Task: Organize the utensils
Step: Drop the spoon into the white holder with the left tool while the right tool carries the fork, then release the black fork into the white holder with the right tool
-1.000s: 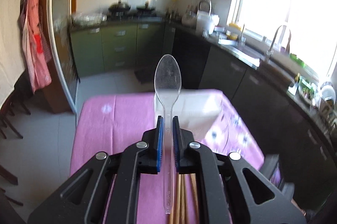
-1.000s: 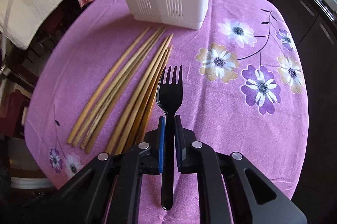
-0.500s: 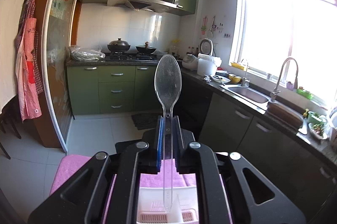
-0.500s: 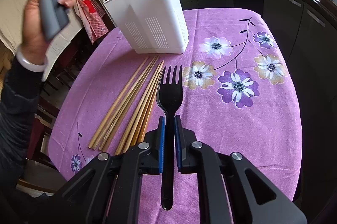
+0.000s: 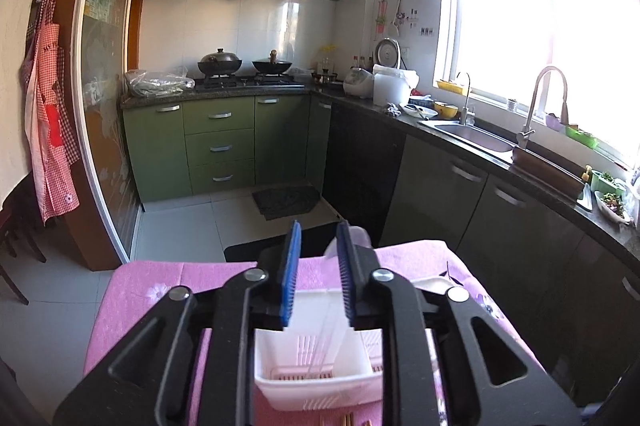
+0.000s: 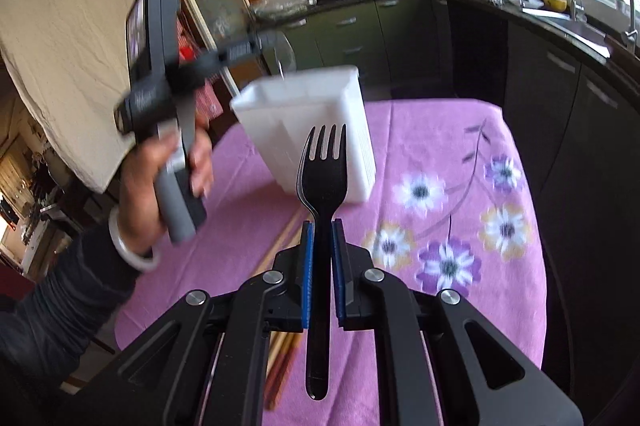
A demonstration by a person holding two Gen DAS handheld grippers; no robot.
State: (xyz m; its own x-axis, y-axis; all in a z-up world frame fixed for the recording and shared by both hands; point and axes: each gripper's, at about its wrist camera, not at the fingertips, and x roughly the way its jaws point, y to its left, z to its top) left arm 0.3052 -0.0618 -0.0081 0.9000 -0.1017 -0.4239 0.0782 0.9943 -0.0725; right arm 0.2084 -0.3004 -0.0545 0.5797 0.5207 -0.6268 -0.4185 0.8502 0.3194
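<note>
Fingers of the left gripper (image 5: 316,276) are opening above the white holder (image 5: 316,382), the clear spoon (image 5: 334,310) dropping upright between them, while the right gripper (image 6: 320,266) clamps the black fork (image 6: 322,178), pointing toward the holder.

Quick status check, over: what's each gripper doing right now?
Left gripper opening, clear spoon dropping into white caddy. Right gripper shut on black fork. Nothing blocking.

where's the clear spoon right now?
Left wrist view: the clear spoon is between the opening jaws of the left gripper, leaning toward the right pad, its handle down in the white utensil holder on the pink tablecloth.
</note>
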